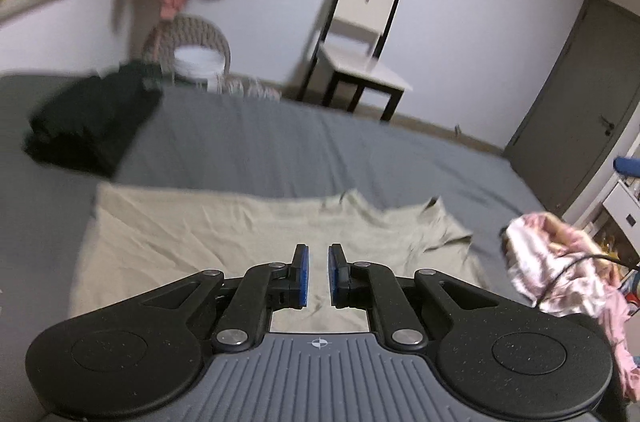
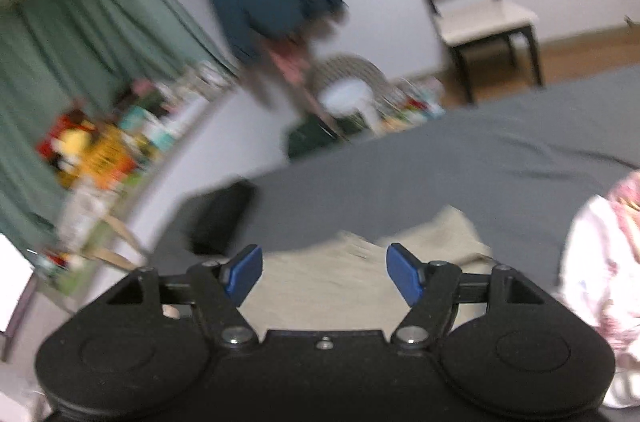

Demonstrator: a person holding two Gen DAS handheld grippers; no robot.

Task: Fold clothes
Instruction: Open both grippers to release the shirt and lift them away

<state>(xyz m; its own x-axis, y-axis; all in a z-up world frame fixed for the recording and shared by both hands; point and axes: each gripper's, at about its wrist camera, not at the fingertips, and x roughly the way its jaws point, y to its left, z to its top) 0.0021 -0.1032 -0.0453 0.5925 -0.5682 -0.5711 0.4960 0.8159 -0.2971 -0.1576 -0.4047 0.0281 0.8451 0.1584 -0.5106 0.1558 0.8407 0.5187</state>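
Beige garment (image 1: 248,242) lies flat beneath left gripper (image 1: 318,276), fingers narrow and empty; right gripper (image 2: 325,274) fingers wide.

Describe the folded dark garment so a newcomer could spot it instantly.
Start at the grey bed. Beyond the flat beige garment, at the far left corner, sits the folded dark garment. It is the only black, stacked bundle; the beige one lies spread out.

We see the flat beige cotton garment (image 1: 248,242) lying on the grey-sheeted bed (image 1: 320,150). Beyond its far left corner sits the folded black clothes pile (image 1: 92,122); right of it, the crumpled pink patterned fabric (image 1: 560,274); behind the bed, the white dark-framed chair (image 1: 360,34).
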